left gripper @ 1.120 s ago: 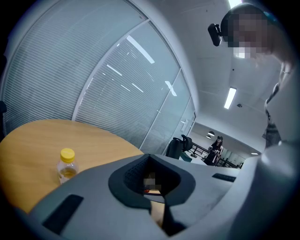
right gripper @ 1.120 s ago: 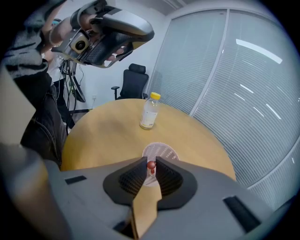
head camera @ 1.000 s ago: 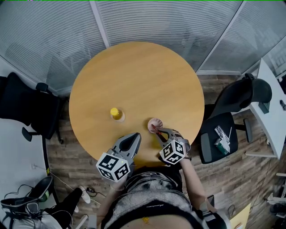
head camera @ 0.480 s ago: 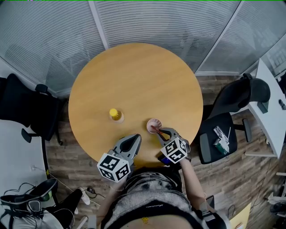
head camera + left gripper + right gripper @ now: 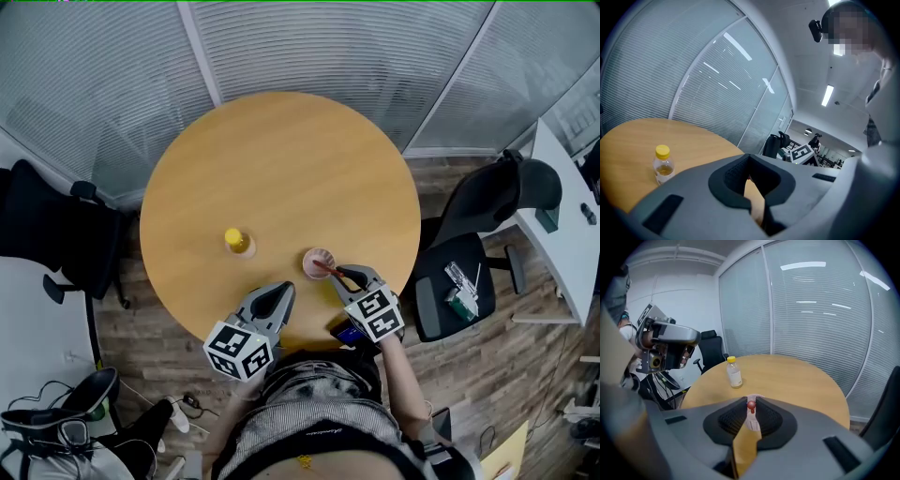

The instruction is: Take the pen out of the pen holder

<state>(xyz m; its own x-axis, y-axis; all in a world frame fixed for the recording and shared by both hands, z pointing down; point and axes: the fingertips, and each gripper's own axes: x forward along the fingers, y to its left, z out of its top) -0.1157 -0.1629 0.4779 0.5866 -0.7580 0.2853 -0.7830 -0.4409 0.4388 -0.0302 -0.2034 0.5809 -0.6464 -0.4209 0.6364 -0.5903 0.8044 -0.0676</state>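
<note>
A small pink pen holder (image 5: 317, 260) stands near the front edge of the round wooden table (image 5: 281, 159). A red pen (image 5: 327, 270) leans out of it toward my right gripper (image 5: 343, 275). In the right gripper view the jaws are closed on the pen's red ball end (image 5: 751, 405), with the holder (image 5: 753, 422) just below, so the right gripper (image 5: 750, 402) is shut on the pen. My left gripper (image 5: 280, 290) hovers at the table's front edge, left of the holder. It is shut with nothing between its jaws (image 5: 748, 159).
A yellow-capped bottle (image 5: 236, 242) stands on the table left of the holder, also in the left gripper view (image 5: 663, 163) and the right gripper view (image 5: 734, 372). Black office chairs stand at the right (image 5: 478, 244) and the left (image 5: 56, 234). Blinded glass walls curve behind.
The right gripper's marker cube has shifted a little right and toward the person while its jaws stay at the pen. The left gripper has barely moved.
</note>
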